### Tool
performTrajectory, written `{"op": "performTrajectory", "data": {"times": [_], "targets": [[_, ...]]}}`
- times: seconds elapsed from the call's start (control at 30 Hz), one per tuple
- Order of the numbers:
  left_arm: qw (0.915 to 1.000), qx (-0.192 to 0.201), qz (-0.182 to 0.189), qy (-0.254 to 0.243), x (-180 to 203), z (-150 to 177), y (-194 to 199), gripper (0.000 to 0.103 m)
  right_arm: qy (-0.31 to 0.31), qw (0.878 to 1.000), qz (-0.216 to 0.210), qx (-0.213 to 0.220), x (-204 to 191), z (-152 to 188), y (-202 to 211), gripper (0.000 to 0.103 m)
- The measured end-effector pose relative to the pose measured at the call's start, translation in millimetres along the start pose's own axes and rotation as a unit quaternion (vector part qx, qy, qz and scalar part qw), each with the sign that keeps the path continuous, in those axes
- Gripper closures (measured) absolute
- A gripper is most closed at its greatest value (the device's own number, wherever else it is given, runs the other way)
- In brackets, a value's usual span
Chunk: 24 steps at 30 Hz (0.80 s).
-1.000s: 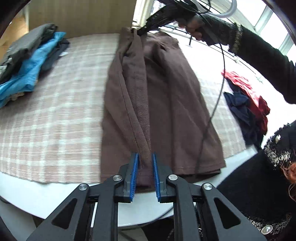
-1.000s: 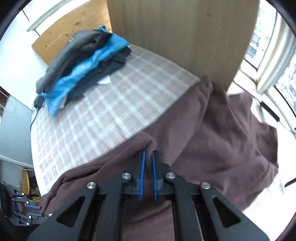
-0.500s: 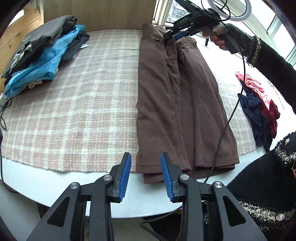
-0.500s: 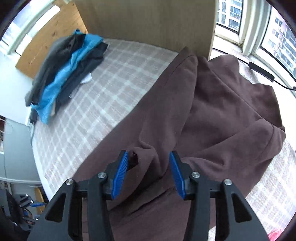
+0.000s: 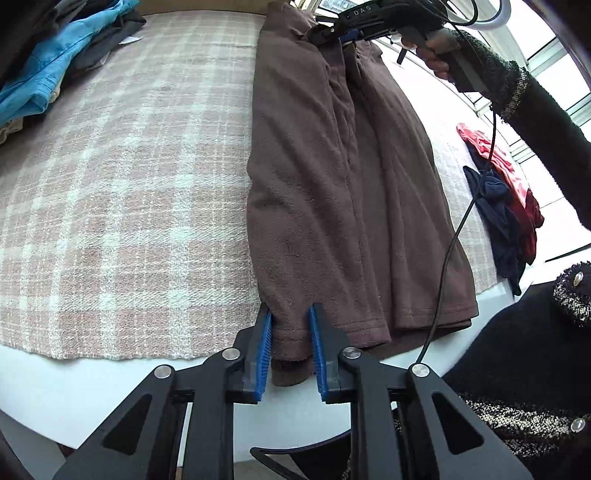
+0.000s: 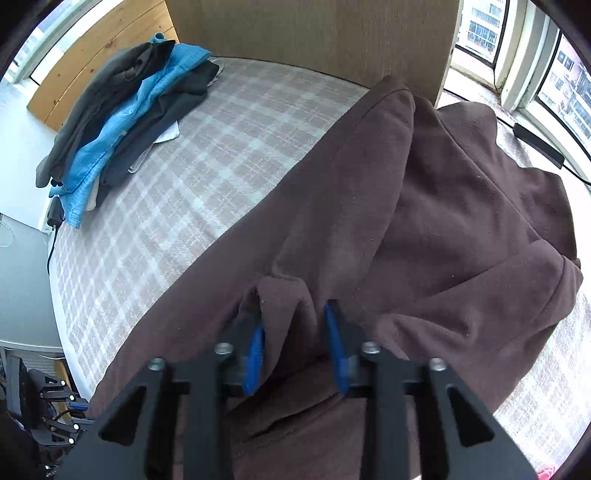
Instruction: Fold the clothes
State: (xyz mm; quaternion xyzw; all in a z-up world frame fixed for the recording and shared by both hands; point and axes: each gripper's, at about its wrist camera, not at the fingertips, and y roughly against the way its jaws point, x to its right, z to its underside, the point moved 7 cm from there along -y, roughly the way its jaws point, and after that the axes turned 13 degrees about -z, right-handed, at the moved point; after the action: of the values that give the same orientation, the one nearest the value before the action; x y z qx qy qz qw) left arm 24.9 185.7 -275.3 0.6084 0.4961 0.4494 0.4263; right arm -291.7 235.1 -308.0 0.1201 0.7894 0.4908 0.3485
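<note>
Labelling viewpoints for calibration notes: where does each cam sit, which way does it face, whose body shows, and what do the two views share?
Left wrist: on the left tool at the table's near edge, facing along the brown garment from its hem; shows the right tool, a hand and dark sleeve.
Right wrist: on the right tool over the garment's far end, facing the folded pile and wooden board; no body shows.
Shared: garment, checked cloth, folded pile.

A plaid cloth [image 5: 129, 177] covers the table, a wooden board [image 6: 314, 33] standing behind it.
</note>
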Motion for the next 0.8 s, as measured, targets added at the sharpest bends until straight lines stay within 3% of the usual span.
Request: {"op": "performTrajectory", "data": {"times": [0.1,0.2,0.27,0.4,0.5,0.67,0.8], "targets": [[0.9999,0.01,0.003,-0.008,8,0,17,0.092,0.018,1.0,-0.015,0.018,-2,3,22,0.089],[0.9997,0.02,0.006,-0.016,15,0,35,0.092,0.042,0.999,0.003,0.023,2,9,39,0.09],[0.9994,0.026,0.008,-0.021,21,-1,47,0.091,0.05,0.998,0.033,-0.003,15,16,25,0.09],[0.9995,-0.029,-0.001,-0.015,23,11,-4,0.09,0.049,0.998,0.045,-0.018,21,19,11,0.09],[0.9987,-0.035,-0.026,-0.027,16,13,10,0.081,0.057,0.996,0.058,-0.037,16,20,22,0.087],[0.9949,0.022,-0.085,-0.05,13,-18,41,0.075,0.049,0.997,0.053,0.023,10,2,62,0.075],[0.9915,0.076,-0.078,-0.071,33,-73,33,0.069,0.043,0.997,0.042,0.045,7,-15,56,0.074]]}}
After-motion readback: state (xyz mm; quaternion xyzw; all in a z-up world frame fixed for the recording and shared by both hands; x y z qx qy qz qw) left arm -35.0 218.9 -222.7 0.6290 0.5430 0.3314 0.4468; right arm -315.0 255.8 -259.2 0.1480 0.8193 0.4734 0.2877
